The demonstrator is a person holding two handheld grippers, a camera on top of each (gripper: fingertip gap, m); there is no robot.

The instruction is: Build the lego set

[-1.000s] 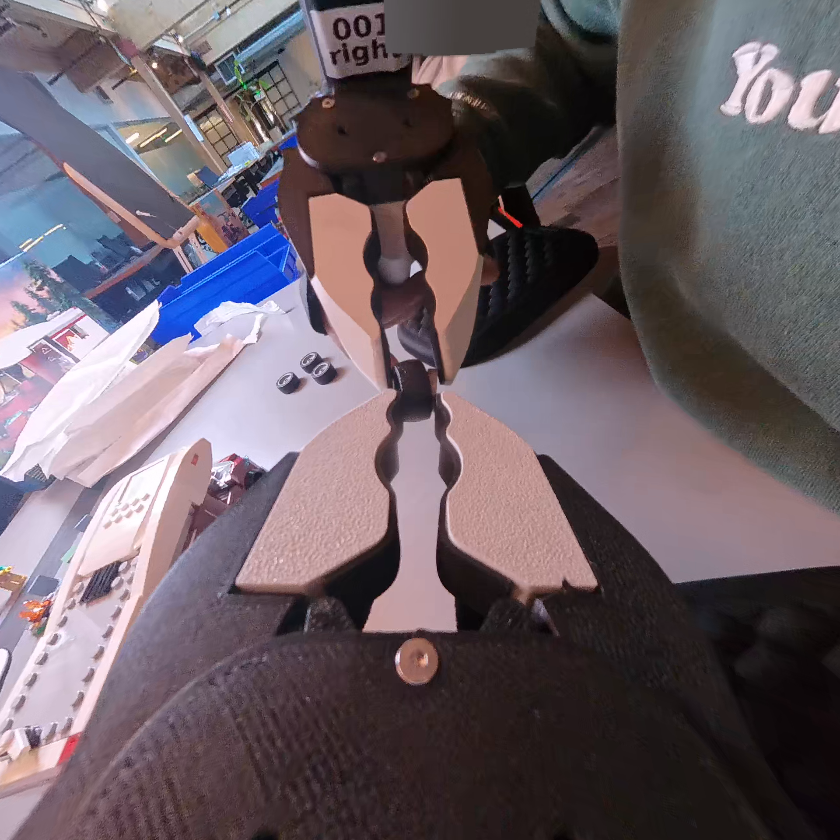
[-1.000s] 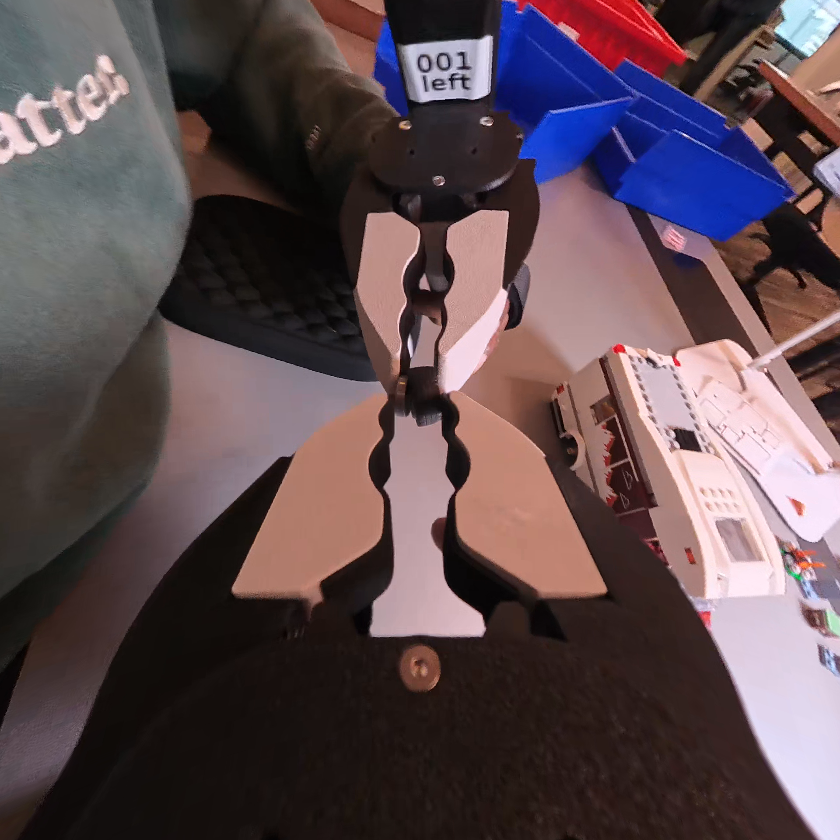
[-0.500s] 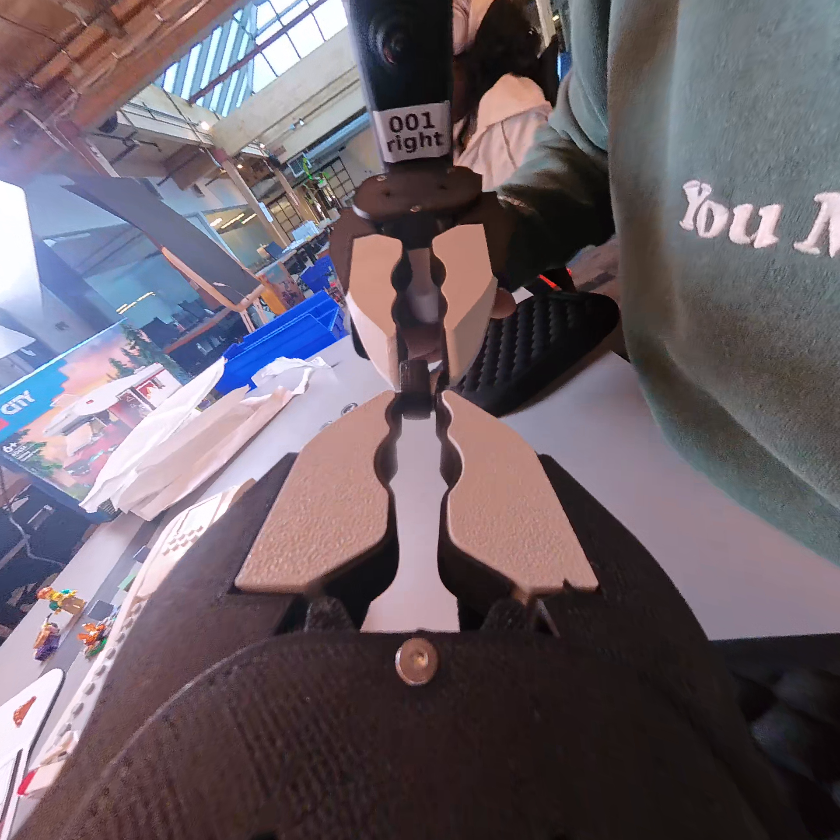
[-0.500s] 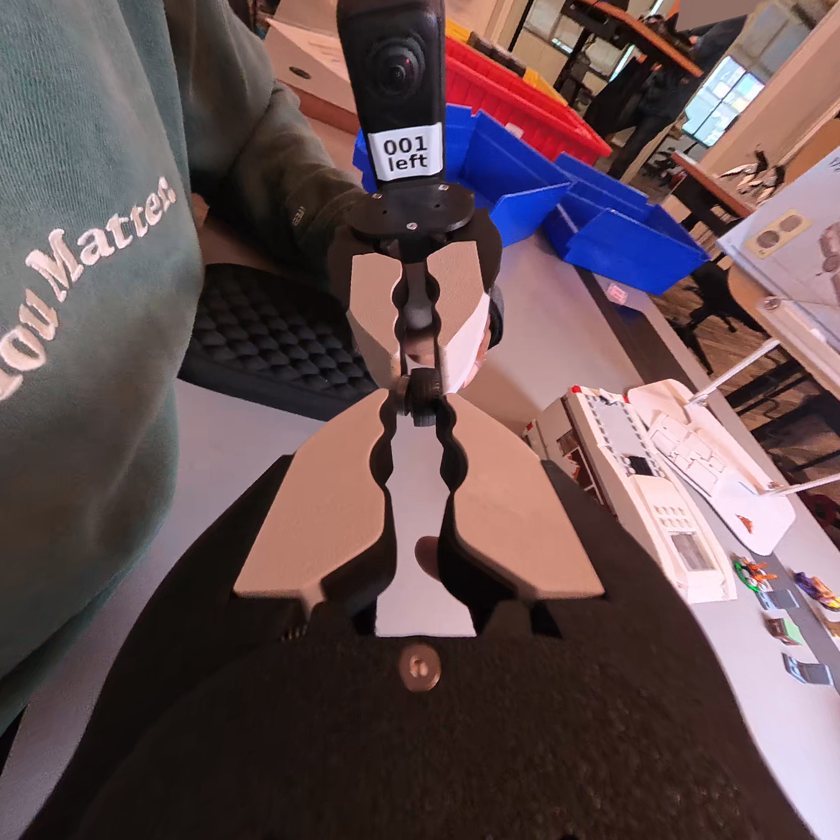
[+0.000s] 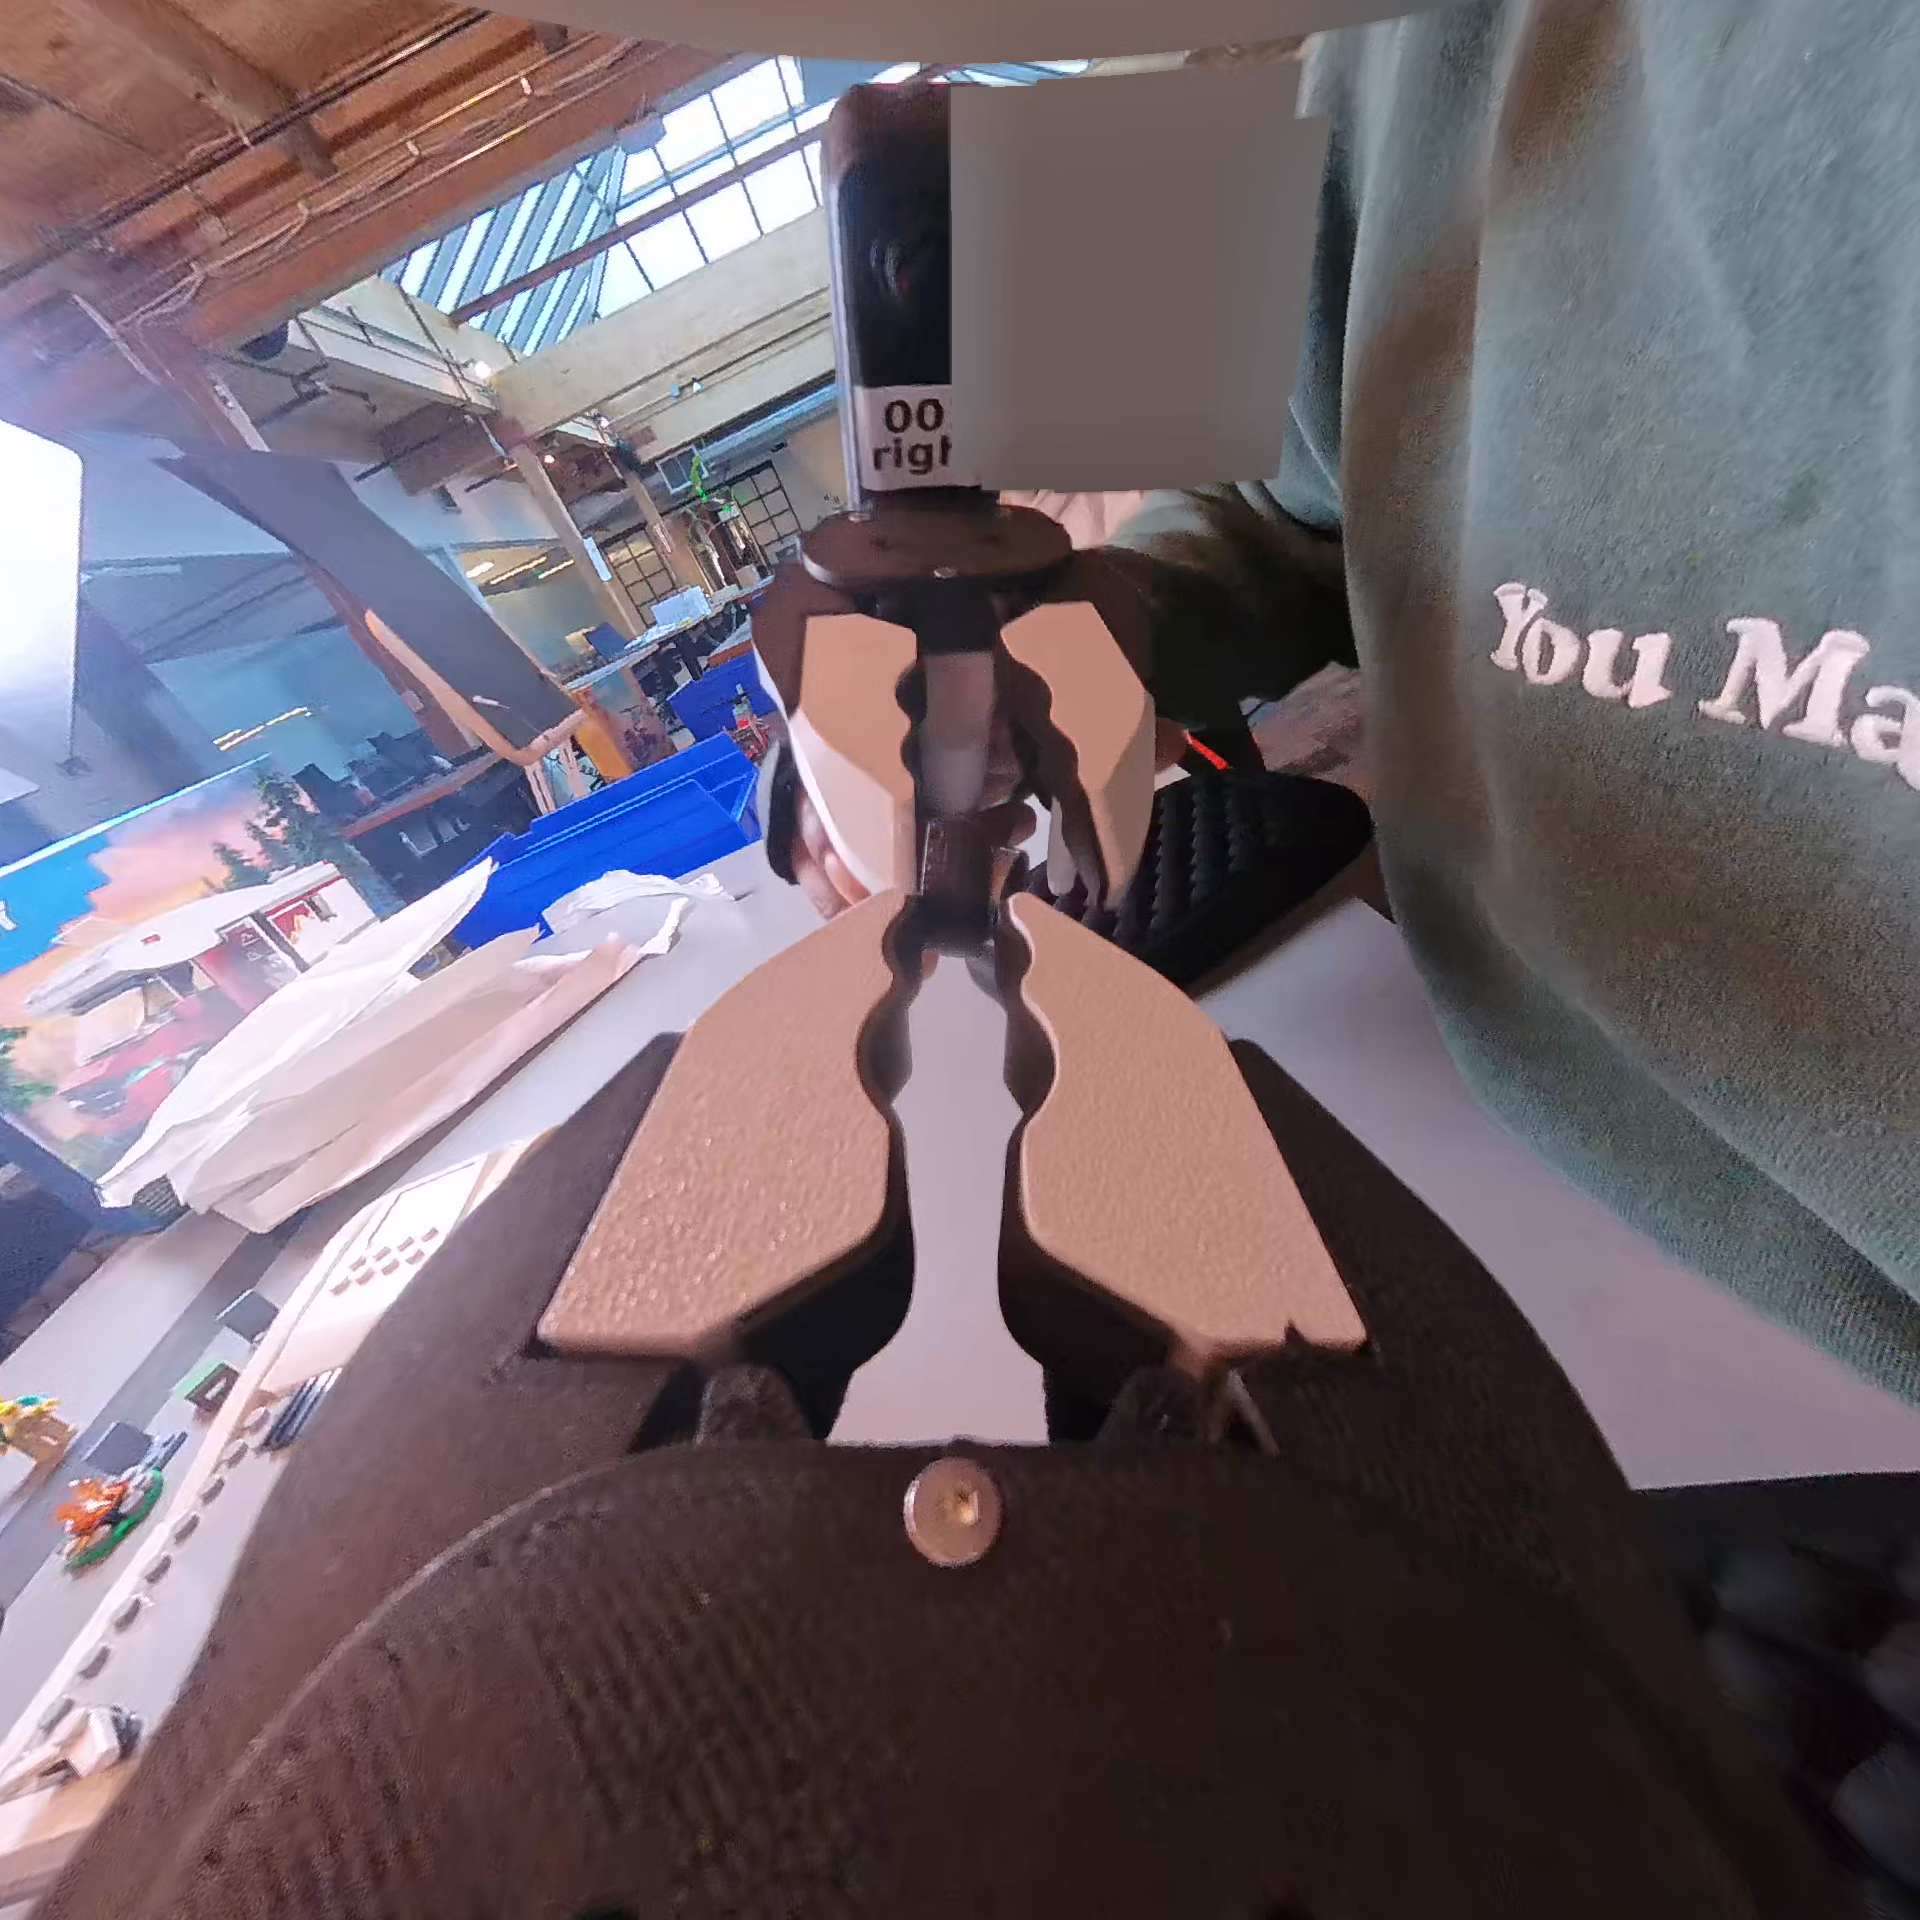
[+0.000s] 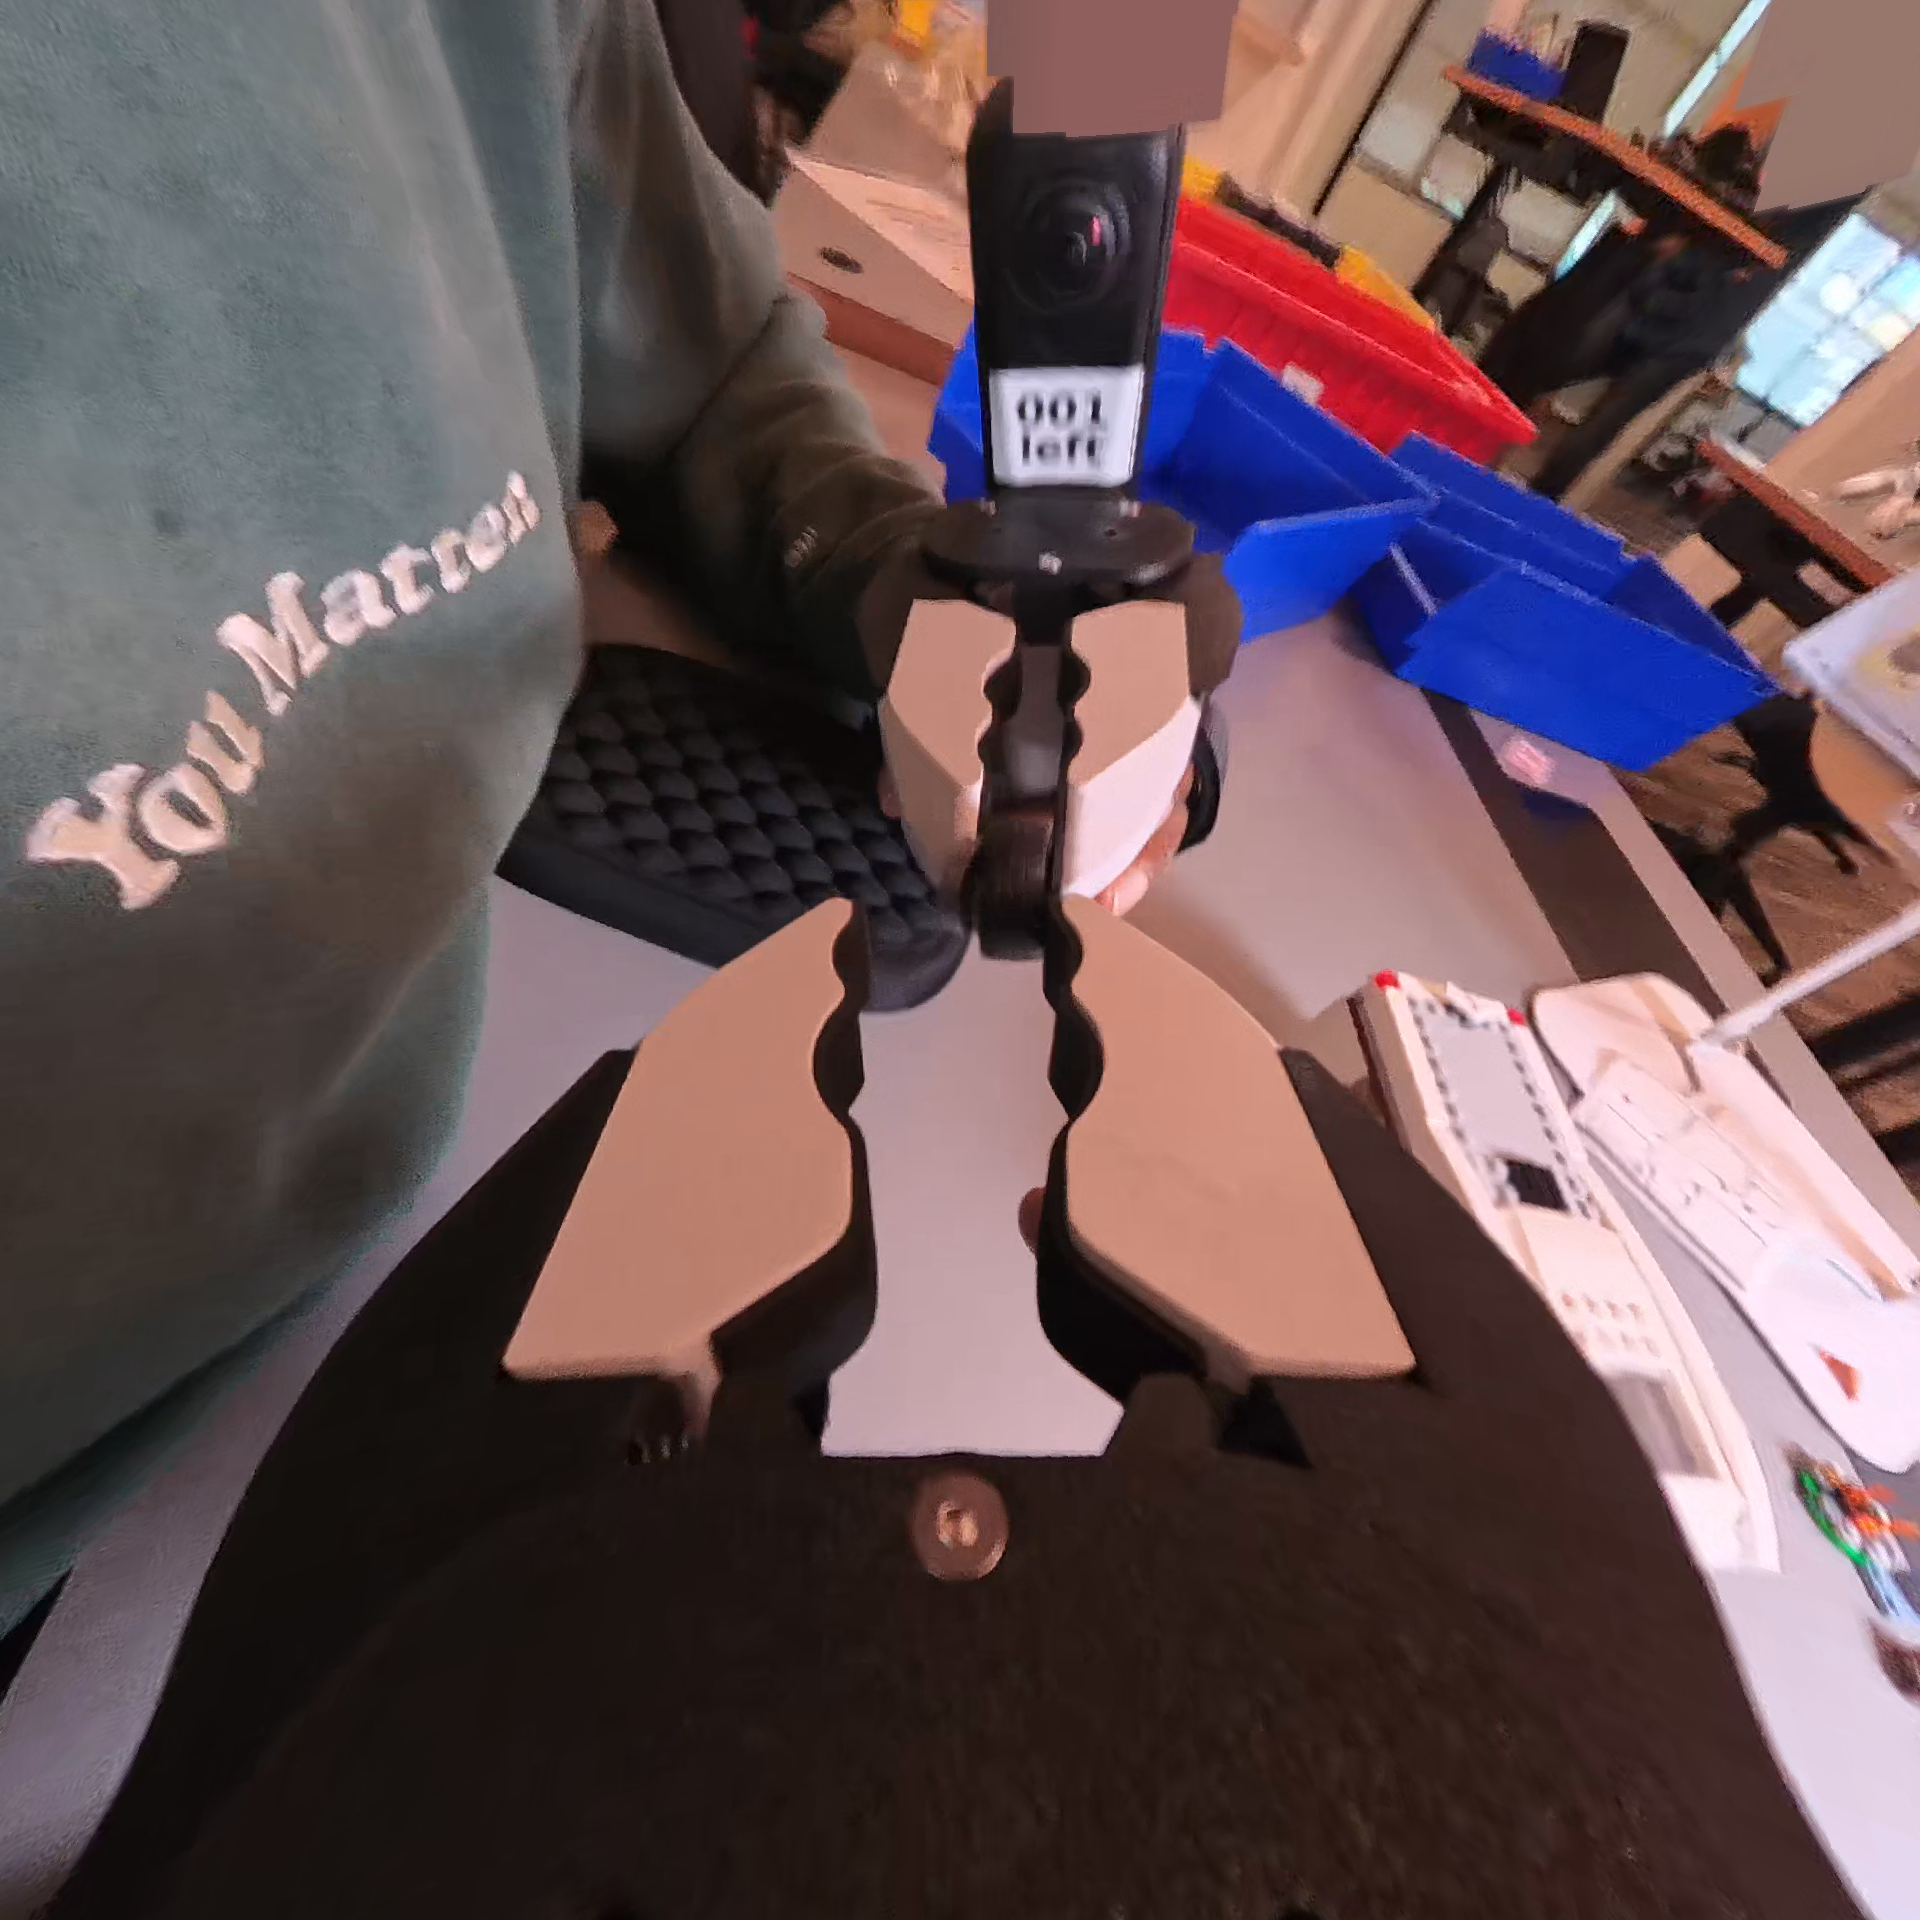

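My two grippers face each other tip to tip above the white table [image 5: 1403,1039]. My left gripper [image 5: 954,920] is shut on a small black wheel [image 5: 951,883], with both pads pressed against it. In the right wrist view the same wheel [image 6: 1016,883] sits between the left gripper's [image 6: 1016,847] fingertips. My right gripper [image 6: 961,920] is open. Its left finger [image 6: 790,997] stands clear of the wheel and its right finger [image 6: 1132,997] is close beside it. The right gripper also shows in the left wrist view [image 5: 982,873], jaws apart.
A person in a green sweatshirt [image 6: 260,520] holds both grippers. A black textured pad [image 6: 707,790] lies behind them. A white brick-built vehicle [image 6: 1507,1143], blue bins [image 6: 1538,623], a red bin [image 6: 1351,312], white bags [image 5: 364,1018] and a picture box [image 5: 156,935] stand around. Only a small space, under 4 cm, lies between the two pairs of fingers.
My right gripper's jaws have opened and let go of the wheel, which both grippers held before. The left gripper keeps its grip. Both views have tilted upward.
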